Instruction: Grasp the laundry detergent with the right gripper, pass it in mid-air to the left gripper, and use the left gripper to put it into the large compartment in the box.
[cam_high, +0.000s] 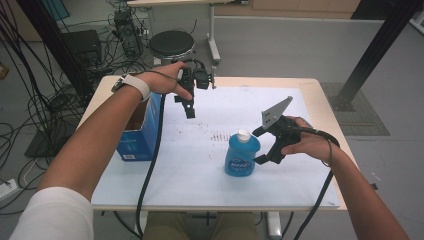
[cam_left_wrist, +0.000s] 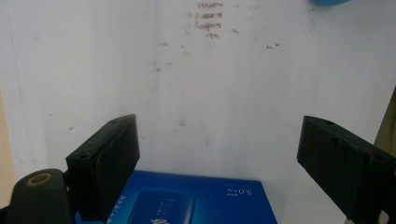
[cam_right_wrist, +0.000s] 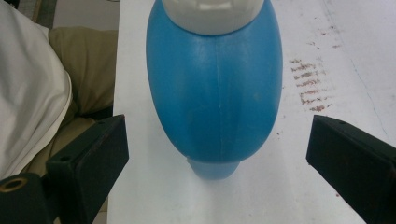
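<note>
The blue bottle (cam_right_wrist: 215, 93) loses the top of its white cap (cam_right_wrist: 210, 14) past the upper edge of the right gripper view, and in the left gripper view it's just a blue sliver (cam_left_wrist: 328, 2) at the top edge. Its label in the high view is too small to read (some white lettering, that's all I get). The blue box (cam_left_wrist: 187, 200) gets chopped by the bottom edge of the left gripper view, partly behind the left jaw; from above, the person's forearm covers a good bit of it (cam_high: 145, 135). The brownish scribbles (cam_high: 218, 136) on the white sheet (cam_high: 200, 175) are too tiny to make out.
</note>
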